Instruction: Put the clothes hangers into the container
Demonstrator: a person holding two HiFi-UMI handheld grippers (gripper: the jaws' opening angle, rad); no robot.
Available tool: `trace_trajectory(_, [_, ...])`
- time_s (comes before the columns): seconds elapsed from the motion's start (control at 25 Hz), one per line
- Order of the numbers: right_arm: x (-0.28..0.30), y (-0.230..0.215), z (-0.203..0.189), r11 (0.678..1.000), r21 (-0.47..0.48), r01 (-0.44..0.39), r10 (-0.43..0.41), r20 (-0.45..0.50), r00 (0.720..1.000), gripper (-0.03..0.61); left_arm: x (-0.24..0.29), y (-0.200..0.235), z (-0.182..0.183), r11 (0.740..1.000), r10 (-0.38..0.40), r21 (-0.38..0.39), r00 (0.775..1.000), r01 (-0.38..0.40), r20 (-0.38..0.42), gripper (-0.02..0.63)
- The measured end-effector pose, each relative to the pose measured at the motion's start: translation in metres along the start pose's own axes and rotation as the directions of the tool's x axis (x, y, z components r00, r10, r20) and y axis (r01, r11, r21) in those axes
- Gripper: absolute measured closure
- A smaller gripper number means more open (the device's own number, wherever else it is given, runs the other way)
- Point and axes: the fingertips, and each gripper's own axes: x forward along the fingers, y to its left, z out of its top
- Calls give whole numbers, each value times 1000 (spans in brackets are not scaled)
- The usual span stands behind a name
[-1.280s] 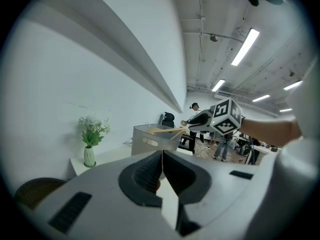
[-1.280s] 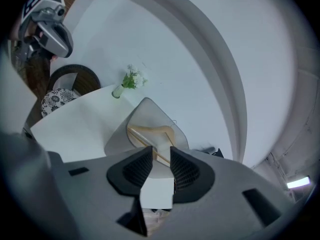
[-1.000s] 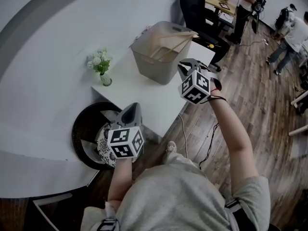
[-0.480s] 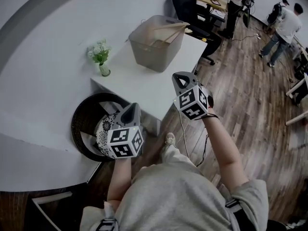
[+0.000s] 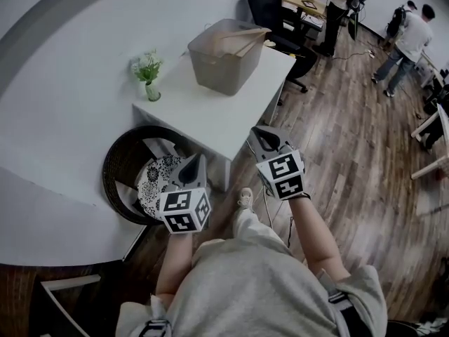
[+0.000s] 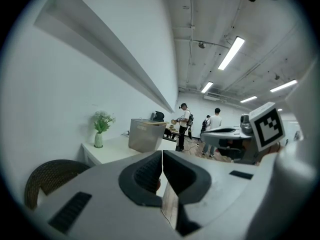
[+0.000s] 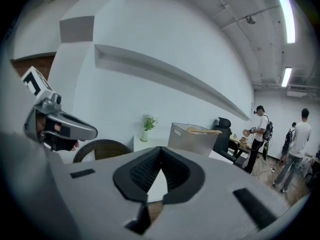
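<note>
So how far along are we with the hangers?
Done: wooden hangers lie in the grey container on the white table. In hand: nothing; the left gripper and right gripper are both shut and empty, held short of the table. Left: I see no hanger outside the container, so the job looks finished, though the views don't show the whole room.

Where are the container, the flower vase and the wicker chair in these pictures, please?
container (image 5: 223, 72): head view, on its front wall.
flower vase (image 5: 152, 93): head view, on the vase's body.
wicker chair (image 5: 119, 152): head view, on its dark woven rim.
</note>
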Motion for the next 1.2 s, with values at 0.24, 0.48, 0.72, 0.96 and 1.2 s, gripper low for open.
trace_trajectory(0.24, [-35,28,-7,998,69,-13,10,40,999,577,-21,-11,-9,1000,-11,-6,1000,11,4,606])
trace_trajectory(0.48, [-58,52,-13,992,115,-44,36,66,997,577,-34,-21,-16,999,-36,-6,999,36,1,605])
trace_trajectory(0.72, [-67,48,-14,990,141,-28,16,81,997,577,-36,-28,-15,999,-50,-2,999,50,3,605])
trace_trajectory(0.96, [-71,46,-18,988,153,-16,5,77,997,578,-36,-31,-15,998,-55,5,998,55,2,605])
trace_trajectory(1.2, [-74,44,-16,983,183,-24,4,106,994,578,-37,-32,-17,998,-55,12,998,55,-6,605])
